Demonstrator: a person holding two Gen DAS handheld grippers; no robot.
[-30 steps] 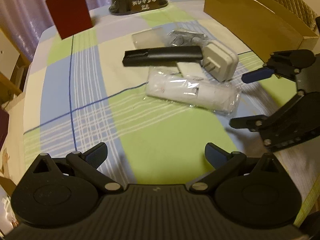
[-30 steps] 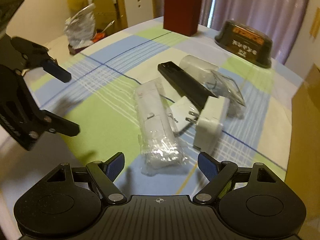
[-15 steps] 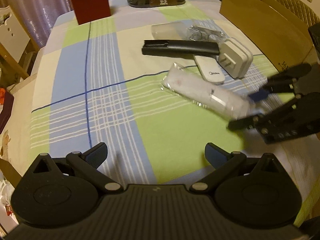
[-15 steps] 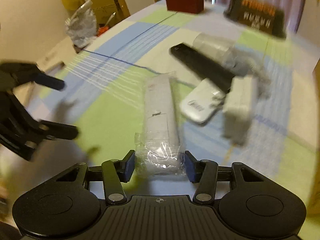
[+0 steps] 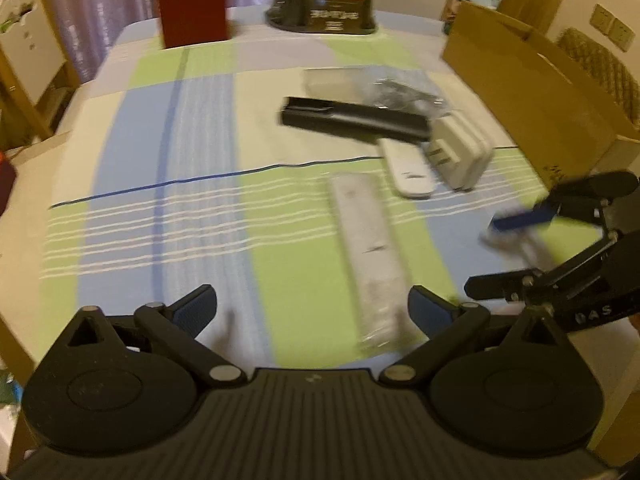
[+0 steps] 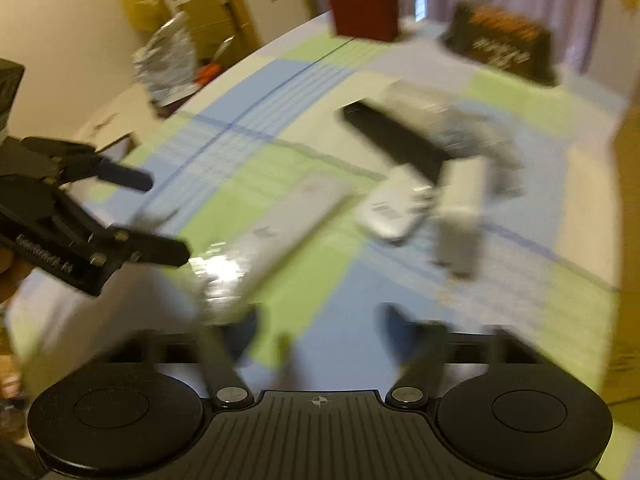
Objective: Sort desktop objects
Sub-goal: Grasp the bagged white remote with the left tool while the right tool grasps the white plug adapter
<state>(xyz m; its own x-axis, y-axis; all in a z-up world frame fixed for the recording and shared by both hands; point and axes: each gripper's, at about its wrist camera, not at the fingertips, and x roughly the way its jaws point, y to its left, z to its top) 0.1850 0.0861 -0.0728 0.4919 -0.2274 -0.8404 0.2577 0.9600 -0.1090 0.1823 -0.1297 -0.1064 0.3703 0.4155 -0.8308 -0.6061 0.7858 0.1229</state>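
Half a second ago your right hand-held gripper (image 6: 320, 328) clamped the wrapped remote (image 5: 368, 256); now its jaws stand apart and empty, and the remote lies turned on the counter (image 5: 132, 184), just ahead of the left hand-held gripper (image 5: 312, 308), whose jaws are also spread and empty. Judge this a repositioning or handover, not a placement. The cardboard box (image 5: 528, 92) stands at the right edge; its contents are hidden. The charger (image 5: 460, 156), white remote (image 5: 408, 176) and black remote (image 5: 352, 120) remain unsorted.
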